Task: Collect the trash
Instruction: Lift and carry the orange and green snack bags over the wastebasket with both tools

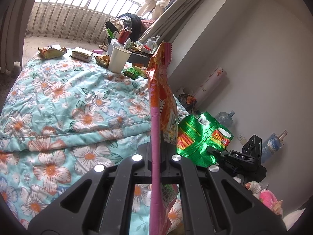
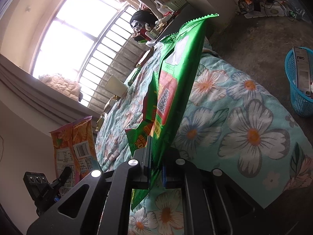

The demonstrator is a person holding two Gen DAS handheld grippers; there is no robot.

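Left wrist view: the left gripper (image 1: 156, 148) is clamped on an orange crinkled foil snack bag with a pink sealed edge (image 1: 162, 101), which stands edge-on above the black fingers and also hangs below them. Under it spreads a light blue quilt printed with white and orange flowers (image 1: 64, 101). On the far part of the quilt lie more trash: a white paper cup (image 1: 118, 59) standing upright, a small cream cardboard box (image 1: 81, 54), a crumpled orange-yellow wrapper (image 1: 51, 51) and small green wrappers (image 1: 134, 72) just beside the cup. To the right, the right gripper (image 1: 221, 153) pinches a shiny green foil packet with red labels (image 1: 201, 137), held near the white wall.

Right wrist view: the picture is rolled sideways. The right gripper (image 2: 155, 162) is closed on the green foil packet (image 2: 176, 82), whose long body rises from between the fingers over the flowered quilt (image 2: 244, 121). At lower left the left gripper (image 2: 65, 173) holds the orange bag (image 2: 75, 137), its barcode side showing. The paper cup (image 2: 115, 87) is farther off on the quilt. At the right edge a blue plastic mesh basket (image 2: 299, 99) stands on the grey floor, well apart from both packets, with a grey carton (image 2: 302, 72) inside it.
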